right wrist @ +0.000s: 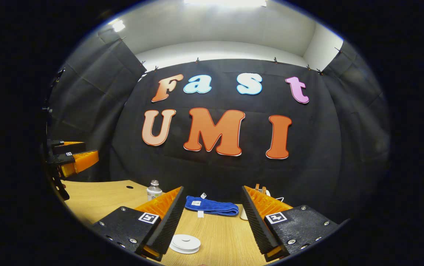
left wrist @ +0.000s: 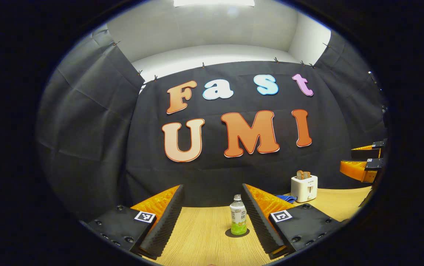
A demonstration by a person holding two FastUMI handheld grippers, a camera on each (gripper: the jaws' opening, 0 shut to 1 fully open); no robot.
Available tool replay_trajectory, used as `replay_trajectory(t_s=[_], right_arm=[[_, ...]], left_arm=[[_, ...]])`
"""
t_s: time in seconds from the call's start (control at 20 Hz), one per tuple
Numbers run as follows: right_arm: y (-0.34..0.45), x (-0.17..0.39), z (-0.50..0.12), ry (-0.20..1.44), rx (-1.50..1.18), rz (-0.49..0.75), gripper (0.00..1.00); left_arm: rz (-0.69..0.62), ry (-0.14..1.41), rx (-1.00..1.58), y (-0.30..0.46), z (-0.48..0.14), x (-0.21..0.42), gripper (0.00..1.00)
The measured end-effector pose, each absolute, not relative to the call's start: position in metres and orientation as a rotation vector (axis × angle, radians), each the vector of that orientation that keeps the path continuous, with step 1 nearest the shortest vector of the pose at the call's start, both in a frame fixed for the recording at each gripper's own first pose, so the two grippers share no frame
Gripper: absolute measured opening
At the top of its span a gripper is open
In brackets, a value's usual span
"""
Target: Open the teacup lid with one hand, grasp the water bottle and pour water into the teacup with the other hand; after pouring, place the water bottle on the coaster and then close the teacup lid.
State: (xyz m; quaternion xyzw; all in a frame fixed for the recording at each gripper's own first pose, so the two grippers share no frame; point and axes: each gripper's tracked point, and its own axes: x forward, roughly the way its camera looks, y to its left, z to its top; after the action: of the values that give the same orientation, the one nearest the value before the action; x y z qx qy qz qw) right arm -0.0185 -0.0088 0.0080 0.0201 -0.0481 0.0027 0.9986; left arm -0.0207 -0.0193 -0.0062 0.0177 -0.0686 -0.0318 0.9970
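We hold the left tool (left wrist: 212,218) with its fingers spread wide and nothing between them; the water bottle (left wrist: 238,220) stands upright on the worktop (left wrist: 201,236) straight ahead, just inside the right-hand finger in the left gripper view, its long axis vertical. We judge the left tool the nearer one for the bottle. The right tool (right wrist: 212,218) is likewise spread and empty, with a white round teacup lid (right wrist: 185,243) lying low beside its left-hand finger. A folded blue cloth (right wrist: 212,206) lies ahead of it, and a white toaster (left wrist: 304,187) holding bread stands well apart to the right of the bottle. Nothing blocks the straight approach to the bottle.
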Motion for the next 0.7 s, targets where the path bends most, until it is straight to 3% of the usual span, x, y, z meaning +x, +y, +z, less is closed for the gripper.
replay_trajectory(t_s=[0.7], right_arm=[[-0.016,-0.019,0.005,-0.070,0.064,0.006,0.89]], left_arm=[[-0.031,-0.177,0.026,-0.007,-0.001,-0.017,0.97]])
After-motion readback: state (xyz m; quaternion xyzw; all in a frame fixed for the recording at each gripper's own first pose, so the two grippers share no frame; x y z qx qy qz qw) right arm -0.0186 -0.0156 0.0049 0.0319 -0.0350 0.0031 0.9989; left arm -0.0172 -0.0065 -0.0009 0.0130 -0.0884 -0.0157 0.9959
